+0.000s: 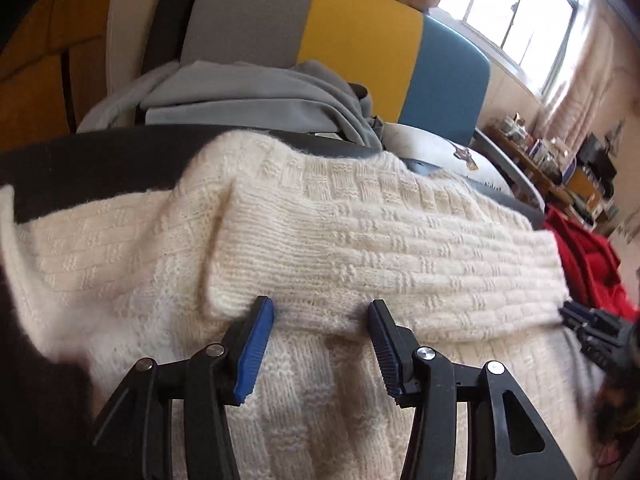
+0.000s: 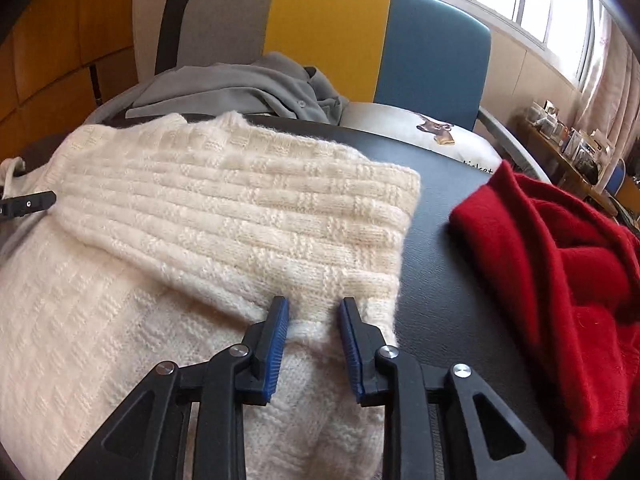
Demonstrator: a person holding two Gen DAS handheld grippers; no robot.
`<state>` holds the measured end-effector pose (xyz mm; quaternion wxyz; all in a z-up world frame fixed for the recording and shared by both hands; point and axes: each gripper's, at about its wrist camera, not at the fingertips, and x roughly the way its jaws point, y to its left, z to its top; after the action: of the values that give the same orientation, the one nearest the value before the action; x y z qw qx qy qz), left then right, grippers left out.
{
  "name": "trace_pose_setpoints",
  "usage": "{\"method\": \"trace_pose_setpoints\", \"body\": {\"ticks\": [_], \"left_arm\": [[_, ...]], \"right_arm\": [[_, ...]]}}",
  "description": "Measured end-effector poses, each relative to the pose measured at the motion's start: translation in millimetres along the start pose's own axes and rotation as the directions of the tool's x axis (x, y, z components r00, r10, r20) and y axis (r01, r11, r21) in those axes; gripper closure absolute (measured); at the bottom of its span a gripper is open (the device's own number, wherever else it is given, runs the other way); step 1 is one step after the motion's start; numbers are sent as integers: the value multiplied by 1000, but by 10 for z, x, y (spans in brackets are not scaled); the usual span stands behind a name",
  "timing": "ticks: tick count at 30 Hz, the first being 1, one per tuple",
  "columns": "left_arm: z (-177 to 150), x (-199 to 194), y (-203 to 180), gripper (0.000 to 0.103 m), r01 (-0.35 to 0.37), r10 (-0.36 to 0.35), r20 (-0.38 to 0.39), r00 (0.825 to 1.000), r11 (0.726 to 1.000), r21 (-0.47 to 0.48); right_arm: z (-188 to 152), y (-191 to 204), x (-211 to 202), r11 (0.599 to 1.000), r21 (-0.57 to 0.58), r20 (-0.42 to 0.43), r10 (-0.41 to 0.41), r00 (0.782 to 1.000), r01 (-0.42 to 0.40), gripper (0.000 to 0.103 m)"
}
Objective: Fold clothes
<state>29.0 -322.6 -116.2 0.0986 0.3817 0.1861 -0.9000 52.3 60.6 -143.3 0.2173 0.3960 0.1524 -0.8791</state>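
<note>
Our left fingers (image 1: 320,312) stand parted, released, at the folded edge of the cream sweater (image 1: 360,232) on the dark counter (image 2: 432,208). Our right fingers (image 2: 314,312) gape too, fold between them; a red garment (image 2: 560,264) lies right.

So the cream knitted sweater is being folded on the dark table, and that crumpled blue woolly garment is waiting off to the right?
Not quite: the crumpled woolly garment is red, not blue, as the right wrist view shows. The cream knitted sweater does lie on the dark table.

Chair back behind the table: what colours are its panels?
Chair back: grey, yellow and blue vertical panels, clearest in the right wrist view.
</note>
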Motion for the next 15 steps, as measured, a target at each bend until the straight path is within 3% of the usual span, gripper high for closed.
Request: {"method": "trace_pose_setpoints", "body": {"ticks": [8,11,15], "left_arm": [[50,-143,52,50,45,-50,-35,998,988,-146],[199,-139,-71,42,70,-71,-2,997,990,-119],[382,46,-224,40,66,-66,-1,998,996,-65]], "right_arm": [[135,-73,-32,998,46,-27,45,999,-44,76],[325,-124,-192,989,123,29,79,996,-82,75],[618,-142,-153,984,147,74,85,994,-96,75]]}}
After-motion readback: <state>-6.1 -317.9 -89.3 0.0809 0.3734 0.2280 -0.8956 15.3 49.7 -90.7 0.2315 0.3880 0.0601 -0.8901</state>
